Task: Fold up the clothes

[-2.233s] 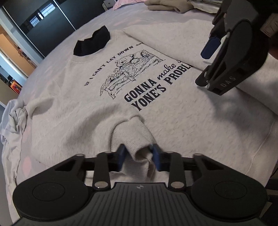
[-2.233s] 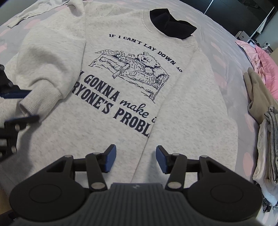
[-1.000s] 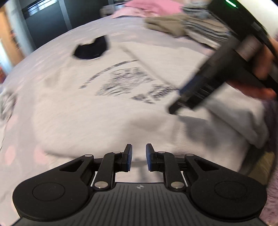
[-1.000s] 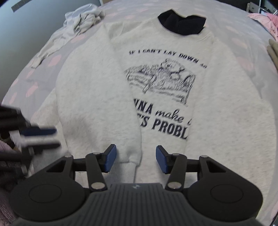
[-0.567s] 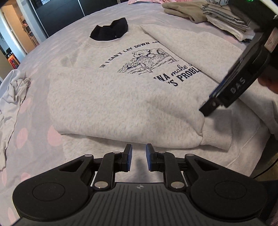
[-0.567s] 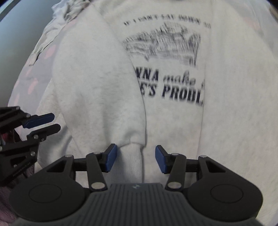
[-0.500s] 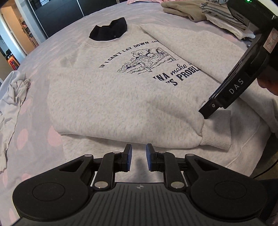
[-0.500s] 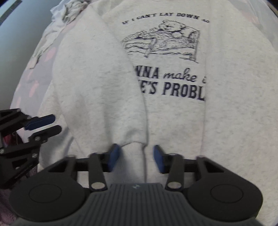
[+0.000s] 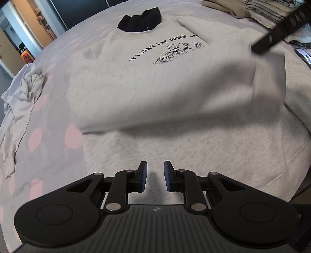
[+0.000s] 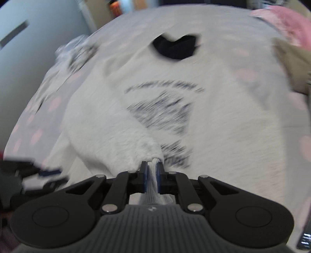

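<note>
A light grey sweatshirt point(image 9: 194, 140) with a dark print and a black inner collar point(image 9: 141, 21) lies face up on the bed. Its sleeve point(image 9: 165, 93) lies folded across the chest and is blurred by motion. My right gripper point(image 10: 152, 171) is shut on the sleeve's ribbed cuff point(image 10: 153, 179) and holds it above the sweatshirt body point(image 10: 223, 126); it also shows at the upper right of the left wrist view point(image 9: 260, 49). My left gripper point(image 9: 155, 175) hovers over the sweatshirt's lower part, its jaws a narrow gap apart and empty.
A crumpled white garment point(image 9: 21, 97) lies on the dotted bedsheet point(image 9: 44, 136) at the left. Folded clothes point(image 9: 258, 9) are stacked at the far right. A phone point(image 9: 304, 55) lies near the right edge. A doorway point(image 9: 25, 39) is at the far left.
My right gripper has shut on the sleeve cuff and lifted it, dragging the sleeve over the print. My left gripper has stayed low over the hem with its jaws slightly wider.
</note>
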